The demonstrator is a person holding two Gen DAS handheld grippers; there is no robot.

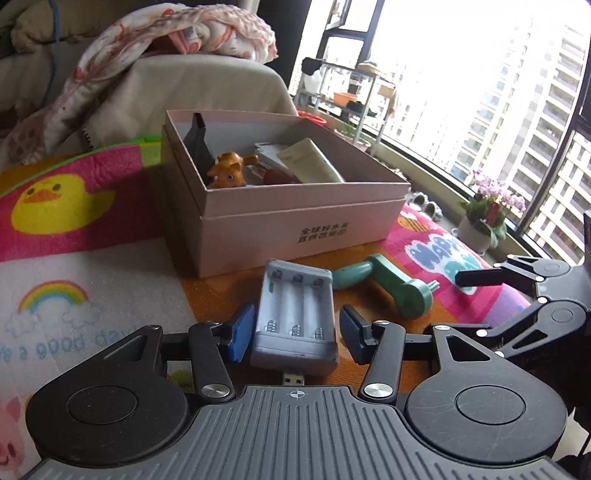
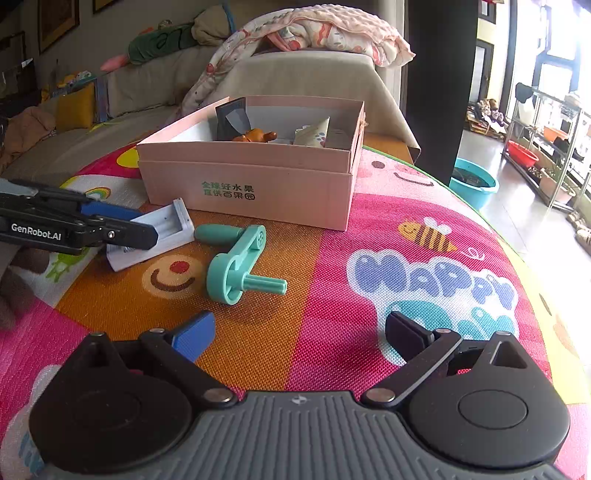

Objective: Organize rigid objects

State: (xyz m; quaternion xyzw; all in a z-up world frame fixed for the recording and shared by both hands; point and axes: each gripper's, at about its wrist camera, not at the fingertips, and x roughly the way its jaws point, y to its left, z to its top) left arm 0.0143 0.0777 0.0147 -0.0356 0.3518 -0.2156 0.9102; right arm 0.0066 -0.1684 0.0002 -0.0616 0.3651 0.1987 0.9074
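A grey three-slot battery charger [image 1: 295, 306] with a USB plug sits between the blue pads of my left gripper [image 1: 295, 332], which is shut on its sides. In the right wrist view the charger [image 2: 166, 229] tilts in that gripper [image 2: 136, 221] just in front of the pink cardboard box [image 2: 258, 177]. A teal crank handle [image 2: 236, 266] lies on the mat to the charger's right, also visible as the crank [image 1: 391, 288]. My right gripper [image 2: 299, 332] hovers open over the mat, nothing between its fingers. The box [image 1: 295, 221] holds an orange toy animal [image 1: 227, 170], a black object and a white tube.
A colourful play mat [image 2: 406, 258] covers the surface. A sofa with a blanket [image 2: 314, 33] stands behind the box. A potted plant [image 1: 487, 210] and a window are at the right of the left wrist view. One finger [image 1: 476, 277] of the right gripper shows there.
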